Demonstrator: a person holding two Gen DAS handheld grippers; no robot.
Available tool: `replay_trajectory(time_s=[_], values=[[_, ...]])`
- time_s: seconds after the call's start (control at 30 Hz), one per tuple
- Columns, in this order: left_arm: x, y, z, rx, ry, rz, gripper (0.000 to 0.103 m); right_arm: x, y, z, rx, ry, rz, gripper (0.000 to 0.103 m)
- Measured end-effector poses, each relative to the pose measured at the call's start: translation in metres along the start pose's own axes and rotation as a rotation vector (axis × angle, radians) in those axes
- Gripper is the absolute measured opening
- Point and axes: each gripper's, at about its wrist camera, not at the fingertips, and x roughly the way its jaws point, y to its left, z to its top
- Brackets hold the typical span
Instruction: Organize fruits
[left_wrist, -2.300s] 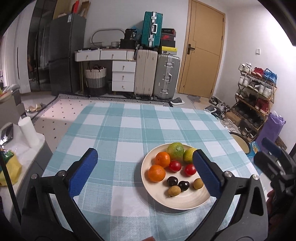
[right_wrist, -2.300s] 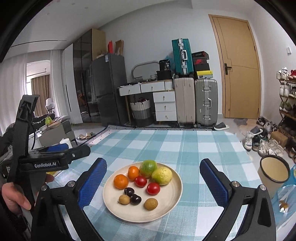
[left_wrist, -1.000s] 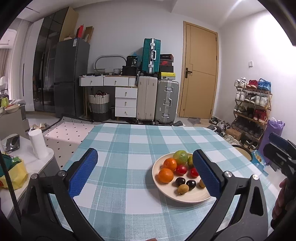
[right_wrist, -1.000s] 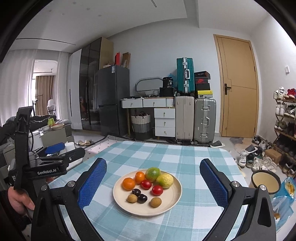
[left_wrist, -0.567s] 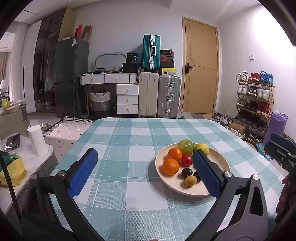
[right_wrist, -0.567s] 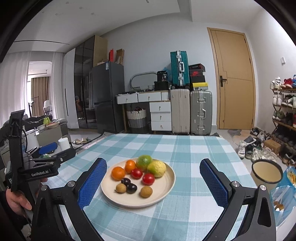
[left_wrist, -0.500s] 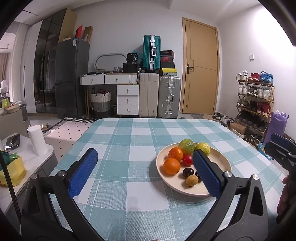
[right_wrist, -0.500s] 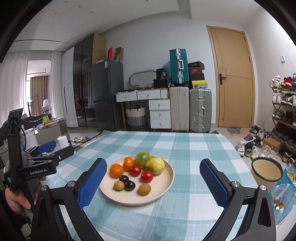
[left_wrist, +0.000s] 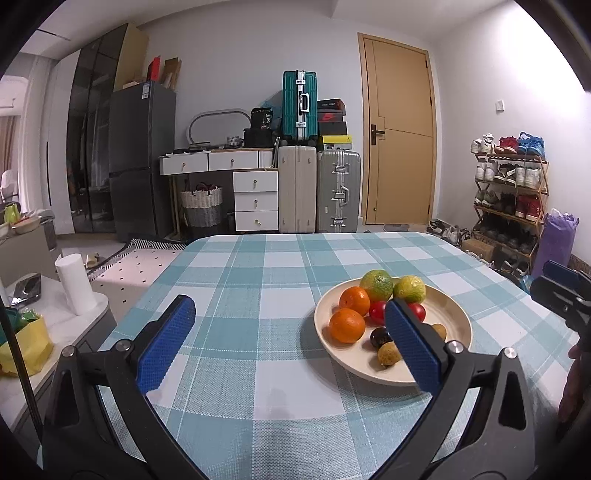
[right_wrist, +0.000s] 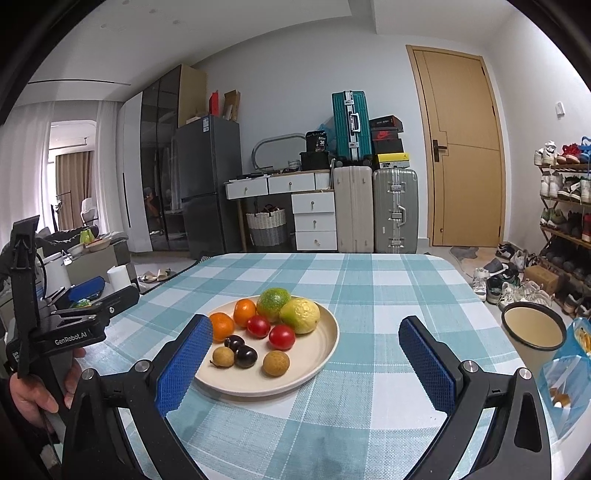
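Blue-padded jaws of the left gripper (left_wrist: 284, 338) and the right gripper (right_wrist: 306, 350) hang released and empty above the near tabletop (right_wrist: 369, 417), touching nothing. The plate (right_wrist: 325, 354) of fruits (right_wrist: 273, 325) sits just beyond, centre-left in the right wrist view, with bare checked cloth to its right and far side up to the far edge.
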Motion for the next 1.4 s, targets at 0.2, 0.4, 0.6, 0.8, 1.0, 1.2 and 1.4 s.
replay_trajectory(time_s=[0.2,0.4,0.6,0.8,1.0,1.2,1.4], values=[[0.000,-0.001,0.000,0.001,0.000,0.007,0.102,0.001,-0.004,-0.003,0.004,-0.002,0.018,0.103],[0.000,-0.001,0.000,0.001,0.000,0.010,0.102,0.001,-0.003,-0.003,0.002,-0.002,0.017,0.103],[0.001,0.001,-0.001,-0.002,-0.001,0.012,0.102,0.004,0.005,-0.005,-0.043,0.000,0.010,0.103],[0.000,0.000,-0.001,-0.001,0.000,0.012,0.102,0.005,0.012,-0.007,-0.074,-0.004,0.005,0.103],[0.000,0.000,-0.001,-0.001,0.000,0.012,0.102,0.004,0.013,-0.008,-0.073,-0.004,0.005,0.103],[0.000,0.000,-0.001,-0.001,-0.001,0.012,0.102,0.004,0.013,-0.007,-0.072,-0.004,0.005,0.103],[0.000,0.002,-0.001,-0.002,-0.001,0.016,0.102,0.004,0.014,-0.008,-0.073,-0.005,0.005,0.103]])
